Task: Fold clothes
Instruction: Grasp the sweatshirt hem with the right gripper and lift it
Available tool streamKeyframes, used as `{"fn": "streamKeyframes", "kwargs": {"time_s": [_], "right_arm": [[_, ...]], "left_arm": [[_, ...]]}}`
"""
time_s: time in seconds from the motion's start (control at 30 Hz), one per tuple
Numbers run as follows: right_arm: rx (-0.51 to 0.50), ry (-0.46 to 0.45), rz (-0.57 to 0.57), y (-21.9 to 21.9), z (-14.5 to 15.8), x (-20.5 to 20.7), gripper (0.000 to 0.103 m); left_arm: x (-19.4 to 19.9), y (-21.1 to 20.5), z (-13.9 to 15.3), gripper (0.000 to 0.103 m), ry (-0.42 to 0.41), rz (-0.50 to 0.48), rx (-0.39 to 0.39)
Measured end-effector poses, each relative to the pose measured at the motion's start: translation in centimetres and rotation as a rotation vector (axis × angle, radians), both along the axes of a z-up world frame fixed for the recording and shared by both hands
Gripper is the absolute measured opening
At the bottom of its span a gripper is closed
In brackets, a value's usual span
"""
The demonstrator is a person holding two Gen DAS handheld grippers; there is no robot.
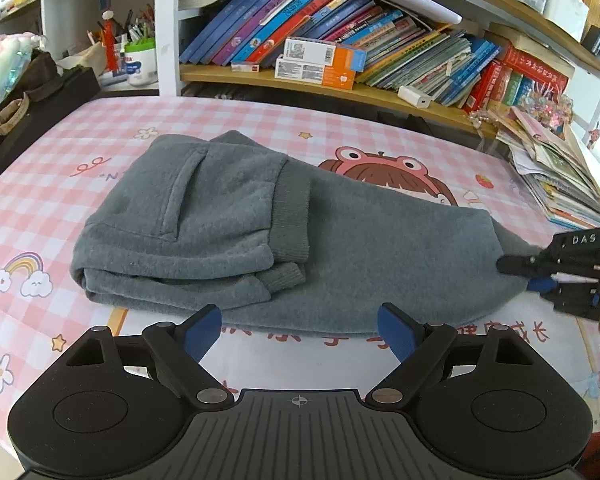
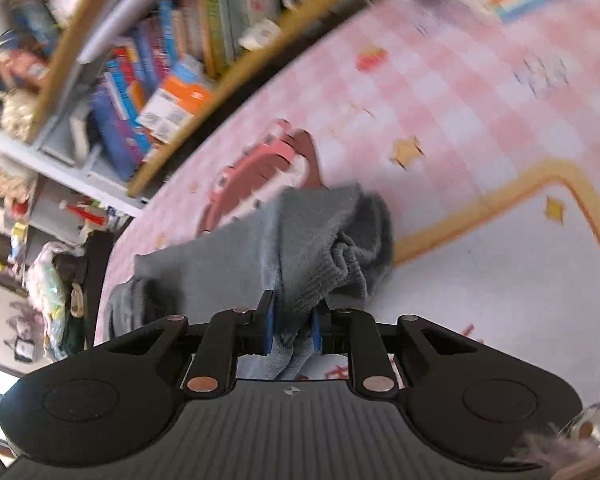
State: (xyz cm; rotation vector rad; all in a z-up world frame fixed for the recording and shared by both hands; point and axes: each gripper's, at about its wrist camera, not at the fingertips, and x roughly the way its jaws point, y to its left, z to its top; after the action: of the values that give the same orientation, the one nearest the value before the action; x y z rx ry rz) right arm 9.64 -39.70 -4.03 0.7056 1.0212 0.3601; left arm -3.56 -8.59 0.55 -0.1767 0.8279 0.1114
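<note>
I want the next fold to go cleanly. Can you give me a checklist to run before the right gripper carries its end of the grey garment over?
1. Right gripper shut on garment: ok, cloth is pinched between its pads.
2. Left gripper free: ok, open and holding nothing.
3. Folded end with pocket lies neat: ok.
4. Cloth flat at the grip: not ok, bunched there.
5. Mat around garment bare: ok.
6. Paper pile clear of the swing: cannot tell.
</note>
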Motion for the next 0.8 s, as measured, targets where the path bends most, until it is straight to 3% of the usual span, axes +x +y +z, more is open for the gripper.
{"fn": "streamKeyframes", "kwargs": {"time_s": [0.13,0.27,0.33,0.37,0.4,0.8], "right_arm": [[0.006,0.034,-0.012,0.1,-0.9,0.2,0.037],[0.001,0.028,-0.013,0.6,-1.2,0.7,0.038],[-0.012,0.023,-0.011,1.0,-1.2,0.9,0.034],[-0.025,0.024,-0.006,1.1,-1.2,0.9,0.022],[-0.031,0.026,-0.002,1.1,-1.3,0.9,0.019],[-0.022,0.008,-0.127,-3.8,-0.3,-0.4,0.017]], "left_arm": [[-0.1,0.1,-0.1,0.087,0.003,0.011,0.001],[-0.2,0.2,-0.2,0.087,0.001,0.013,0.002],[-0.2,0.2,-0.2,0.087,-0.001,0.015,0.002],[-0.2,0.2,-0.2,0.087,-0.003,0.017,0.002],[-0.2,0.2,-0.2,0.087,-0.005,0.018,0.001],[0.2,-1.0,0.2,0.087,-0.034,-0.045,0.002]]}}
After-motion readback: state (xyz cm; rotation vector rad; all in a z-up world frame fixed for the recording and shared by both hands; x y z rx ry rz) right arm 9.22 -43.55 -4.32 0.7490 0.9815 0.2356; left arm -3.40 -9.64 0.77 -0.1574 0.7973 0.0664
